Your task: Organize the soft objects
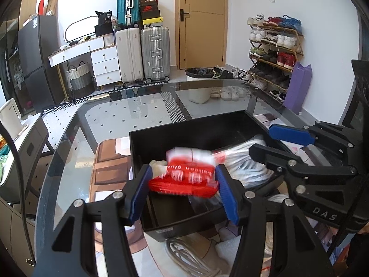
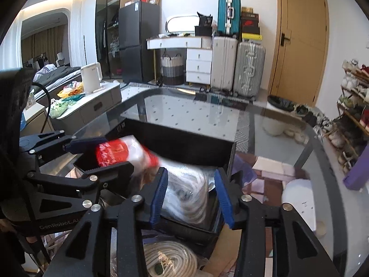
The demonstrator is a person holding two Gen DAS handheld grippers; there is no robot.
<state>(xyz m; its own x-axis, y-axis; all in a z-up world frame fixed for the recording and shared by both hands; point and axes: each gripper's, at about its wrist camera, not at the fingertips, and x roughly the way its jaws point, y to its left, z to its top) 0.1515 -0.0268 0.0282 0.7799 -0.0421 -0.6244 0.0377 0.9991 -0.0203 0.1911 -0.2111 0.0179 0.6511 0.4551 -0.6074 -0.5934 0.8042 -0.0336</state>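
Note:
My left gripper [image 1: 184, 190] is shut on a red and white plastic packet [image 1: 184, 177] and holds it over the black bin [image 1: 184, 133] on the glass table. The packet also shows at the left of the right wrist view [image 2: 120, 153]. My right gripper [image 2: 190, 196] is open above a clear bag of grey-white cord [image 2: 189, 191] that lies inside the bin [image 2: 184, 138]; it also appears at the right of the left wrist view [image 1: 272, 140]. The bag shows there too [image 1: 242, 168].
A loose coil of white cable [image 2: 170, 260] lies on the table in front of the bin. The glass table edge [image 1: 69, 138] curves round to the left. Suitcases [image 1: 143, 53], a door and a shoe rack [image 1: 272, 50] stand behind.

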